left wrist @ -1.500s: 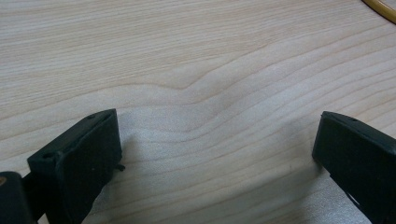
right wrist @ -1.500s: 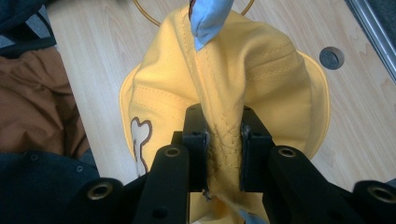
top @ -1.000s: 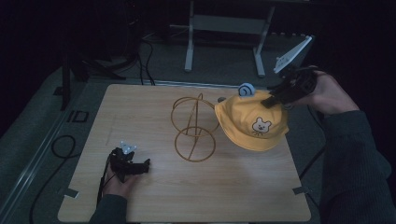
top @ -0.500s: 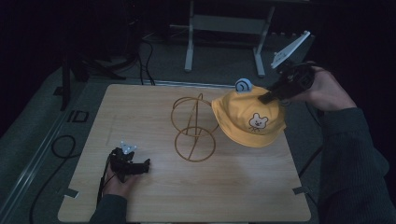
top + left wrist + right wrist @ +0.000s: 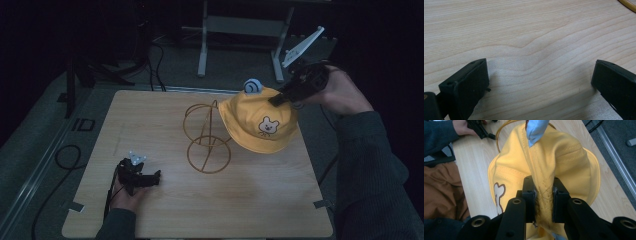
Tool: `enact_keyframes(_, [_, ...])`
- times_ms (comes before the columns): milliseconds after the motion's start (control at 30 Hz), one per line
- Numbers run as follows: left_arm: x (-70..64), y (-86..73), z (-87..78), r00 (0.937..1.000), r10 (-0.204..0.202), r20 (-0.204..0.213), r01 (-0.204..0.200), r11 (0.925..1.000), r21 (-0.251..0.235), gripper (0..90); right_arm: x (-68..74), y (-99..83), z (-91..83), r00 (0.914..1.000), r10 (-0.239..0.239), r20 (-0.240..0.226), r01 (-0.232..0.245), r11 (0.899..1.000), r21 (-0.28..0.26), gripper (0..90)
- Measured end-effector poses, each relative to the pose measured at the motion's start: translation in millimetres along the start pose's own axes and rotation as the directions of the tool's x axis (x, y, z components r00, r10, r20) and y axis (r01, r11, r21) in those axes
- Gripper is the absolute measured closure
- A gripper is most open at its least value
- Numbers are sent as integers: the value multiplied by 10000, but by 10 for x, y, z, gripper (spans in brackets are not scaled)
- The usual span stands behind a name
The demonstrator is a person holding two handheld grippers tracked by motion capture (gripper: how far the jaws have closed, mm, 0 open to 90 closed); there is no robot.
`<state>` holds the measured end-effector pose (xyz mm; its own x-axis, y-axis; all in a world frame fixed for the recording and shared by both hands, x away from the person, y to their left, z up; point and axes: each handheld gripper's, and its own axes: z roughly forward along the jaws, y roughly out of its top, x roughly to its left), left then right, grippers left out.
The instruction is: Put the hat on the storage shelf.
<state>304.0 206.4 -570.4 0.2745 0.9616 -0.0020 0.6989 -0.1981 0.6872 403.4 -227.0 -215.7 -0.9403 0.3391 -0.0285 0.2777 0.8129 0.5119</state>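
Overhead, from the high view, we see the right claw (image 5: 280, 96) pinching the crown of a yellow hat (image 5: 257, 122) and holding it lifted off the tabletop (image 5: 150, 115), at about two o'clock from the table's middle. The hat hangs just beside the gold wire stand (image 5: 206, 137), toward three o'clock of it, its brim close to the upper ring but not over it. The left claw (image 5: 150, 177) rests low at about seven o'clock, well apart from both.

In the left gripper view we find the black jaws spread wide with bare wood between them, so that claw is released and idle; a sliver of the wire stand (image 5: 627, 3) curves past at one o'clock.

In the right gripper view the jaws are clenched on a bunched fold of the hat (image 5: 559, 157), a blue tab (image 5: 535, 128) at twelve o'clock.

We judge the pickup done; what remains is carrying the hat over the stand, lowering it on and letting go.
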Motion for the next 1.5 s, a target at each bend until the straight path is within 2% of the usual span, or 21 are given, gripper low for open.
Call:
enact_keyframes(267, [0,0,0,10000,2,0,-2,10000,1,12,10,108,22,9999,-116,45,117,9998,-153,772])
enact_keyframes(933, [0,0,0,10000,1,1,-1,10000,2,12,-11,228,74,10000,-20,61,23,9984,-560,772])
enact_keyframes(1500, [0,0,0,10000,9,2,-9,10000,-3,12,12,349,179,9998,-188,68,194,9955,-926,771])
